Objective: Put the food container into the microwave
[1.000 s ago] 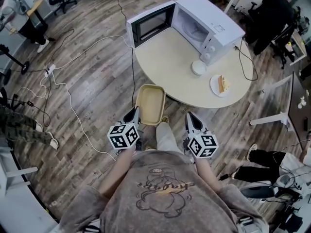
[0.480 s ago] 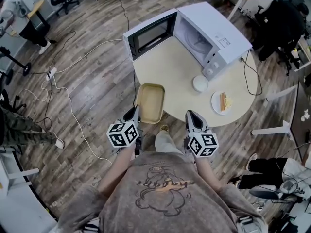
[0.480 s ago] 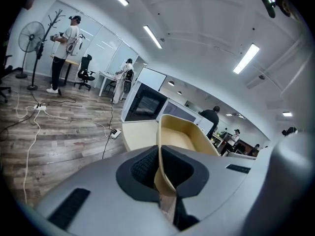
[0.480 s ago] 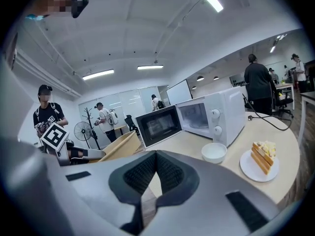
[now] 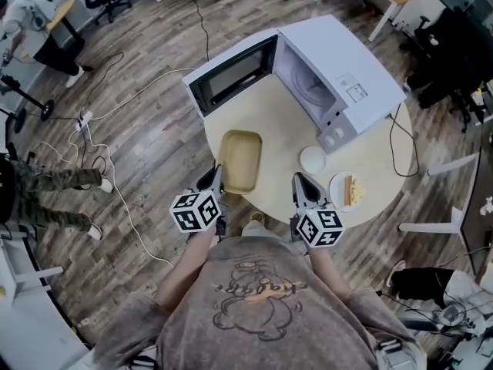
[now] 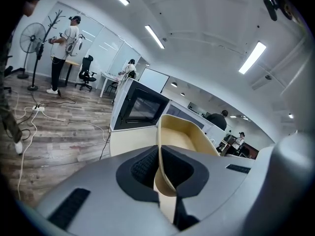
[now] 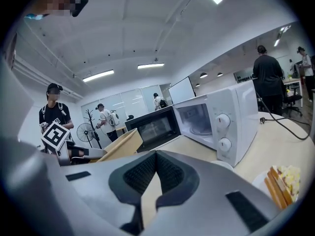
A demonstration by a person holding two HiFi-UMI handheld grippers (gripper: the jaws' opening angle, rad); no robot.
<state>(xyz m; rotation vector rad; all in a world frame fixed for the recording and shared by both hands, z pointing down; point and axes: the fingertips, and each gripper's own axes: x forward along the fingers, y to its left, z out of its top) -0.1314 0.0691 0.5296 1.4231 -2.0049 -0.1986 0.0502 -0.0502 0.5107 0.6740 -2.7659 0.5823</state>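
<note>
Head view looks steeply down on a round table (image 5: 266,118) with a white microwave (image 5: 347,60) at its far side, its door (image 5: 231,72) swung wide open to the left. The person holds the left gripper (image 5: 216,177) and the right gripper (image 5: 300,182) side by side at the table's near edge. A beige food container (image 5: 240,160) juts forward from the left gripper over the near-left part of the table, short of the open microwave and just below its door in this view. In the left gripper view the fingers (image 6: 141,168) are clenched on the container's near wall. The thin rim stands upright between the two dark pads, one pad inside the tray and one outside, and the rest of the container reaches away beyond the fingertips toward the door. In the right gripper view that gripper's fingers are pressed together at the tips with nothing between them, and only bare table top shows under them. The container and the left gripper show at that view's left. A small white bowl (image 5: 313,159) sits on the table just in front of the microwave's control panel. A plate (image 5: 339,193) with a sandwich (image 5: 353,188) lies near the table's right edge, beside the right gripper.
</note>
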